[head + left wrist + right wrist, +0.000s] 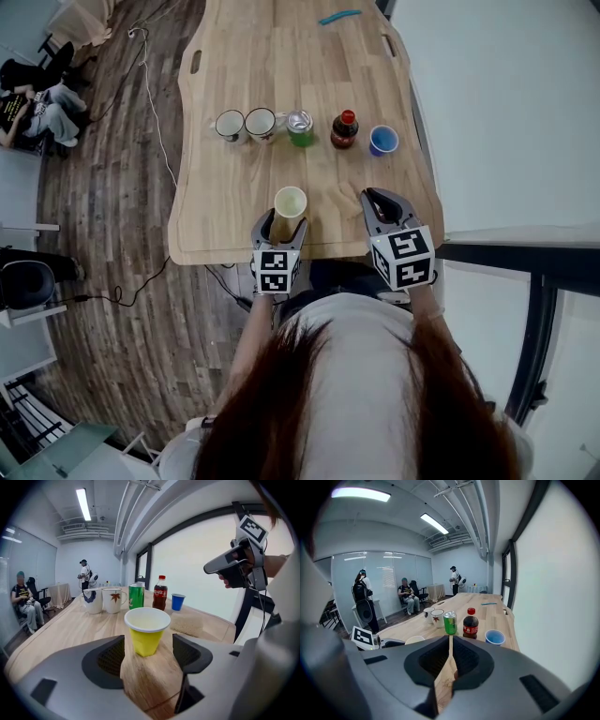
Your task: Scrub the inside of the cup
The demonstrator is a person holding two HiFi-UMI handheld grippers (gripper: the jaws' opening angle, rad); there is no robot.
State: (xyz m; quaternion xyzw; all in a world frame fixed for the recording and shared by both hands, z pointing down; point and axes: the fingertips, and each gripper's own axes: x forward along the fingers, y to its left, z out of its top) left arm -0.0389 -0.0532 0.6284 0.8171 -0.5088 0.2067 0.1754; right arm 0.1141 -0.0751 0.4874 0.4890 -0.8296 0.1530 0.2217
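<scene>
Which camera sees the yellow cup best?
The left gripper view: the yellow cup stands close and whole, showing its side and inside. The head view shows it small from above; the right gripper view, only its rim.

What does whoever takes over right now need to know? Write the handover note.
Left gripper: open, jaws either side of the yellow cup, not pressing it.
Right gripper: shut, empty, held above the table near its front edge.
Things: cup upright on the table; a tan pad, likely the scrubber, lies to its right.
Done: nothing gripped, no scrubbing yet.
Left: grip the cup, pick up the pad, scrub inside.
</scene>
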